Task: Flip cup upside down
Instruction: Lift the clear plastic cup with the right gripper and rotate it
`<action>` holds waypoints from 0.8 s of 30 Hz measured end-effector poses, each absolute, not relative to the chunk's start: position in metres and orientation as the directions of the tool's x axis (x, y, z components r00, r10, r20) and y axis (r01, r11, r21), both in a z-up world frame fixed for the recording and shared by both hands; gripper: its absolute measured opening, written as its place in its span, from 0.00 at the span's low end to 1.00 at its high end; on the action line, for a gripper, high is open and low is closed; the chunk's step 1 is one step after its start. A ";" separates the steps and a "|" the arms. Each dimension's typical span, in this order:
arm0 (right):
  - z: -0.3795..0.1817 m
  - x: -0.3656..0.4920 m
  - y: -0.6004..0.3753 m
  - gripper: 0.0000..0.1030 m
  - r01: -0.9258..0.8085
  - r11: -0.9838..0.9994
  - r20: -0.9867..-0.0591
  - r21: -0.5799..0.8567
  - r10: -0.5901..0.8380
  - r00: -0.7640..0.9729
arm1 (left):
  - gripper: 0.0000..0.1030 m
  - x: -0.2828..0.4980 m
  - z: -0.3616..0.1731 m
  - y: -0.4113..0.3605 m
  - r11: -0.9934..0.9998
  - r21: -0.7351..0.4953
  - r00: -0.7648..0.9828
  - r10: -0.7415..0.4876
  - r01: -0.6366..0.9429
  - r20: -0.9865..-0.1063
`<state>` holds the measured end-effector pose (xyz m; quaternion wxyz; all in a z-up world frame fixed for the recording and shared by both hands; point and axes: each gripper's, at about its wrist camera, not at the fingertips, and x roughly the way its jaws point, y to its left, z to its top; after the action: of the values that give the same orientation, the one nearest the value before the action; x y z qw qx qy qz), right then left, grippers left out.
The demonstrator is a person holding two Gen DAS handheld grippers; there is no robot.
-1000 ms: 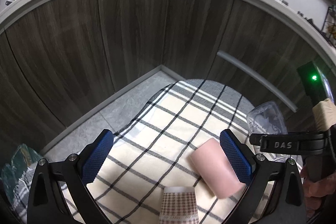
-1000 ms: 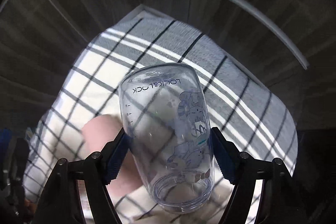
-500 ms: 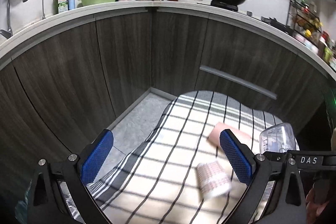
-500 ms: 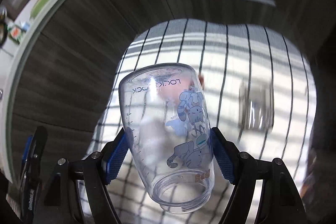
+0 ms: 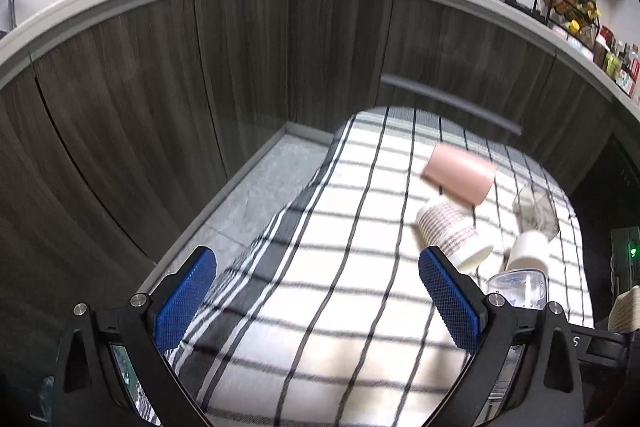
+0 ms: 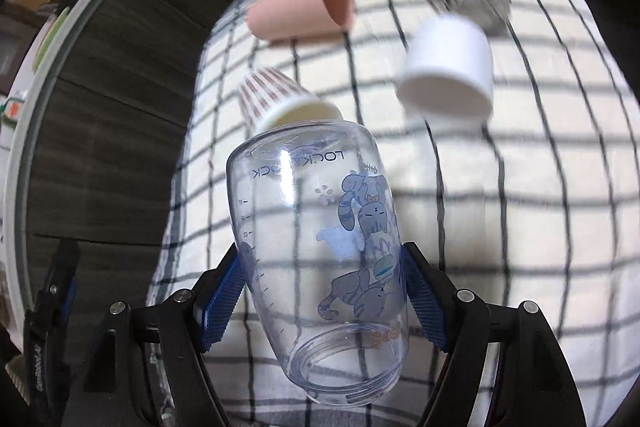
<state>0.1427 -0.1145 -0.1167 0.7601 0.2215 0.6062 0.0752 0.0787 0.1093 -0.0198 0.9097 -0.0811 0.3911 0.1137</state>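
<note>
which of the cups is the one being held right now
The clear cup with cat drawings, clamped in the right hand-held gripper; the others lie loose on the checked cloth.

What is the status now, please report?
Right gripper shut on clear cat cup, held above checked cloth. Left gripper open, empty. Pink cup, striped cup, white cup beyond it.

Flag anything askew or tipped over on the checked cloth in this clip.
The pink cup and the striped paper cup lie on their sides on the checked cloth. Nothing looks spilled or broken. The white cup is too blurred to judge.
</note>
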 end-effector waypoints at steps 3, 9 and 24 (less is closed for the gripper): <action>-0.132 0.135 -0.112 0.73 0.192 0.881 -0.889 0.433 0.382 0.251 | 1.00 0.074 -0.029 0.113 0.961 -0.053 0.659 0.144 -0.270 -0.739; -0.155 0.130 -0.109 0.74 0.230 0.878 -0.896 0.421 0.363 0.255 | 1.00 0.069 -0.040 0.115 0.962 -0.043 0.635 0.143 -0.268 -0.759; -0.125 0.122 -0.122 0.85 0.196 0.873 -0.869 0.446 0.369 0.330 | 1.00 0.067 -0.026 0.098 0.977 -0.048 0.644 0.099 -0.207 -0.759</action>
<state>0.1219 -0.1221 -0.1247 0.7778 0.2454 0.5760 0.0556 0.0674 0.0984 -0.0264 0.9043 -0.0651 0.4134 0.0844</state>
